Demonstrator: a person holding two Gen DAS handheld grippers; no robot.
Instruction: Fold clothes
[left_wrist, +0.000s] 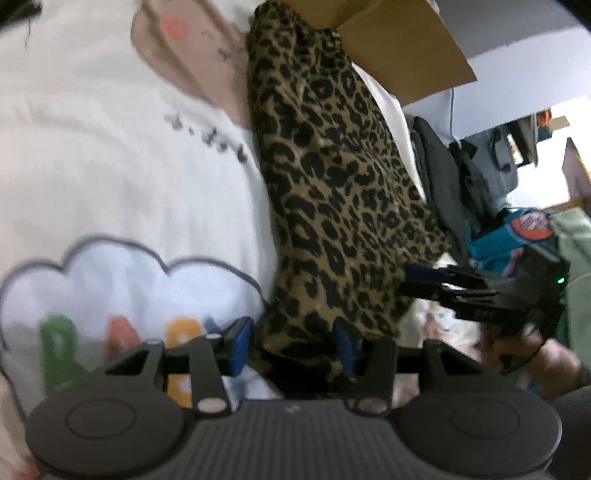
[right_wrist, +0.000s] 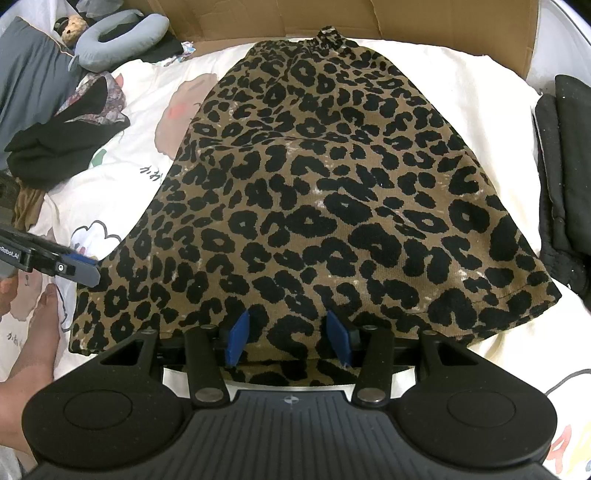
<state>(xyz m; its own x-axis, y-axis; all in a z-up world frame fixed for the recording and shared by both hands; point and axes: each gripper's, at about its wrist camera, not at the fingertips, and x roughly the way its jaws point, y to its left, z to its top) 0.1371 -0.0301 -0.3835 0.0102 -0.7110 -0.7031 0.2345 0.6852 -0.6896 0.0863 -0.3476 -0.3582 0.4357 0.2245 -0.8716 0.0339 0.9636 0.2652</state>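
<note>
**Listener:** What lies in front of you, from left to right?

**Gripper holder:** In my right wrist view, a heap of dark clothes (right_wrist: 55, 147) fills the upper left, on a cream sheet (right_wrist: 424, 74) printed with cartoons. At the left edge my left gripper (right_wrist: 79, 271) reaches in toward the lower left corner of the leopard-print skirt (right_wrist: 325, 206). The skirt lies spread flat across the middle of the frame, waistband at the top, wide hem at the bottom. A brown cardboard box (right_wrist: 443, 22) stands behind it along the top, and a black garment (right_wrist: 565, 184) sits at the right edge.

**Listener:** And your jaws?

**Gripper holder:** My right gripper (right_wrist: 288, 338) stands about half open at bottom centre, its blue pads astride the hem, pressing nothing that I can see. In the blurred left wrist view, my left gripper (left_wrist: 293, 345) is also about half open, with the skirt's edge between the pads, not pinched. My right gripper (left_wrist: 424, 280) shows at the right of that view.
</note>
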